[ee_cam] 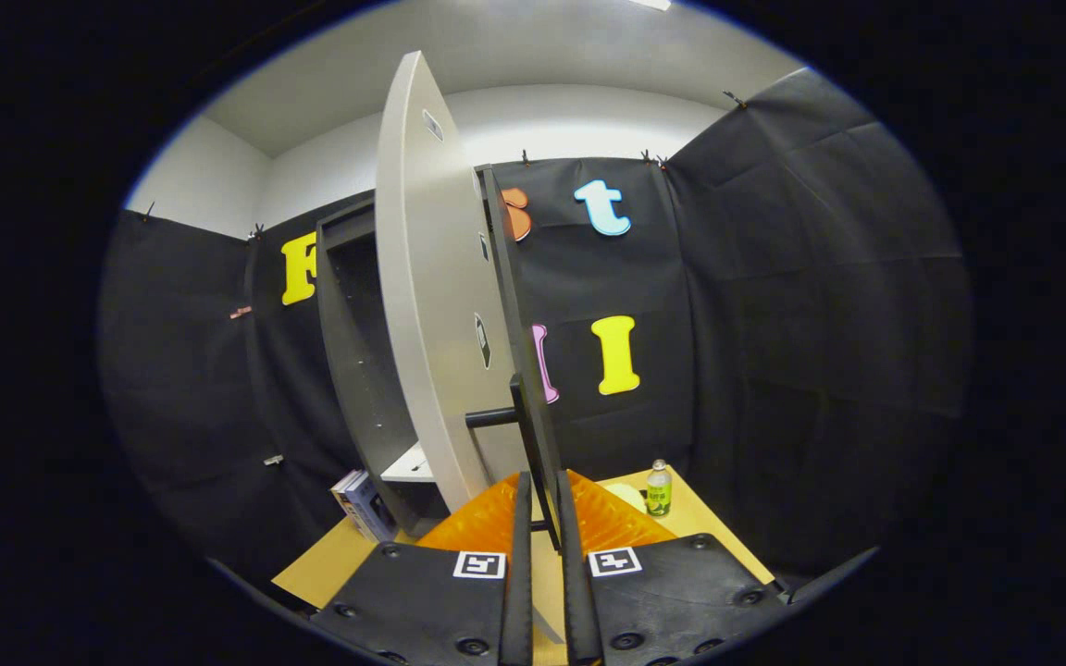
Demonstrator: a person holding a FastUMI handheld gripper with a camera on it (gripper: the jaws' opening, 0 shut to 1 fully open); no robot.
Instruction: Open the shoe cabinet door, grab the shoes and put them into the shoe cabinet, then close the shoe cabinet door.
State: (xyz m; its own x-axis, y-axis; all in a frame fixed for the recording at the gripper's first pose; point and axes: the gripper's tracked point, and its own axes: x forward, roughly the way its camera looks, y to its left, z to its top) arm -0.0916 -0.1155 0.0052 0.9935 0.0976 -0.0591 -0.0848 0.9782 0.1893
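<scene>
Nearest the lens, the tongs (542, 499) reach forward with their two fingers (521, 564) drawn close together, a narrow gap left between them. The lower end of the dark bar handle (533, 435) runs down into that gap, and the fingers sit on either side of it, so the tongs look closed on the handle, though the actual contact is hard to confirm from this angle.

That handle is fixed by a short dark post to the shoe cabinet door (427, 305), a pale panel seen nearly edge-on and swung well open. It rises straight up from just ahead of the fingertips. Small hinge plates show along its inner face.

Left of the door stands the shoe cabinet (353, 370) itself, a dark grey carcass with its interior exposed and a pale shelf (408, 467) low inside. The shoes cannot be made out anywhere.

Everything rests on a tan surface (700, 527). A stack of books (362, 504) leans at the cabinet's foot on its left side. To the right of the fingers, beyond the door's edge, a small bottle (659, 487) with a pale cap stands upright, with a pale round object (627, 496) just beside it.
</scene>
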